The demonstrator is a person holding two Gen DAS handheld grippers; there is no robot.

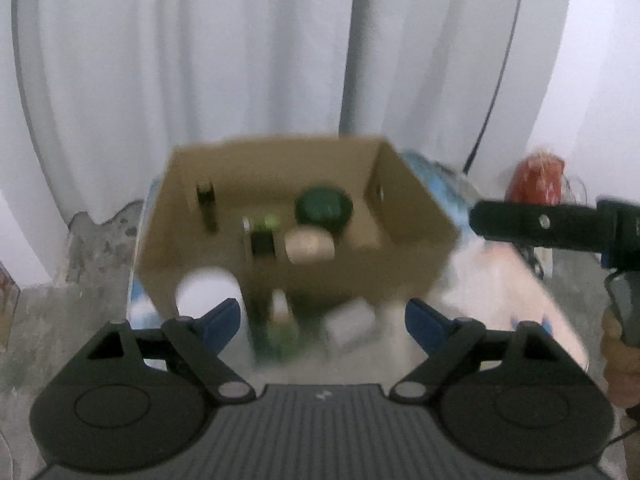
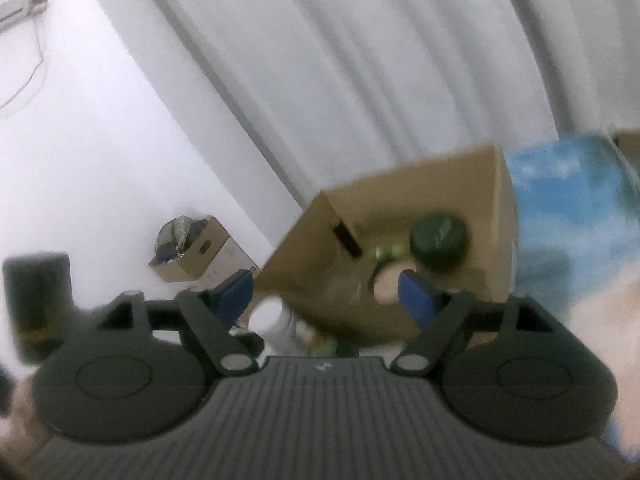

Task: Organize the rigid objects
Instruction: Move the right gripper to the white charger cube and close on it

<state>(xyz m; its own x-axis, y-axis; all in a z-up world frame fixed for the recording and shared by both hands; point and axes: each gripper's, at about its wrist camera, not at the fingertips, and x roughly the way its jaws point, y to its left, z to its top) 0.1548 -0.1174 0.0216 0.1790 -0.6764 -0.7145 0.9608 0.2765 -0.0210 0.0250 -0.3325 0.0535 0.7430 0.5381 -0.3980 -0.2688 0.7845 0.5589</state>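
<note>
An open cardboard box [image 1: 400,184] stands on a blue-patterned surface. Inside it are a dark green round jar [image 1: 324,206], a beige cylinder [image 1: 310,244], a black item with green marks [image 1: 262,240] and a dark bottle [image 1: 206,204]. In front of the box are a white round container [image 1: 206,292], a green bottle with a white cap [image 1: 280,320] and a small white box [image 1: 352,324]. My left gripper [image 1: 324,320] is open and empty just before them. My right gripper [image 2: 326,294] is open and empty, facing the box [image 2: 460,184], the green jar [image 2: 438,240] and the white container [image 2: 272,320].
White curtains hang behind. A red bag [image 1: 538,178] sits at the far right. The other hand-held tool [image 1: 540,222] and a hand [image 1: 618,360] reach in from the right. A smaller cardboard box [image 2: 200,258] and a black cylinder [image 2: 38,300] stand at the left. Both views are blurred.
</note>
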